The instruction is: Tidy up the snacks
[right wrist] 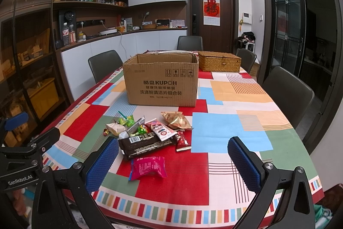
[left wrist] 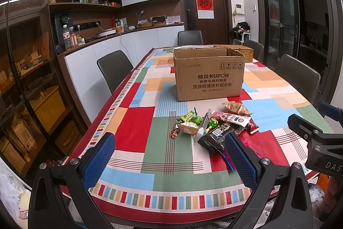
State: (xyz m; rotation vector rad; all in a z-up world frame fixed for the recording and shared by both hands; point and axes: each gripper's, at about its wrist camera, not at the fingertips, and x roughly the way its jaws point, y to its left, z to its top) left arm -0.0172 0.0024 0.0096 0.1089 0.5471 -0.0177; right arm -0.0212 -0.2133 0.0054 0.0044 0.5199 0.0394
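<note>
A pile of wrapped snacks (left wrist: 214, 123) (right wrist: 150, 132) lies on the patterned tablecloth in front of an open cardboard box (left wrist: 209, 74) (right wrist: 161, 79). A dark chocolate bar (right wrist: 141, 144) and a pink packet (right wrist: 148, 167) lie nearest me. My left gripper (left wrist: 169, 156) is open, hovering over the near table edge, with its right finger just in front of the pile. My right gripper (right wrist: 173, 161) is open too, nothing between its fingers, with the pink packet below the gap. Each gripper shows at the edge of the other's view.
A woven lidded basket (right wrist: 219, 61) sits behind the box at the right. Grey chairs (left wrist: 113, 67) (right wrist: 287, 91) ring the table (right wrist: 246, 121). A counter with bottles and shelves (left wrist: 85, 35) runs along the left wall; a dark door (right wrist: 211, 14) is at the back.
</note>
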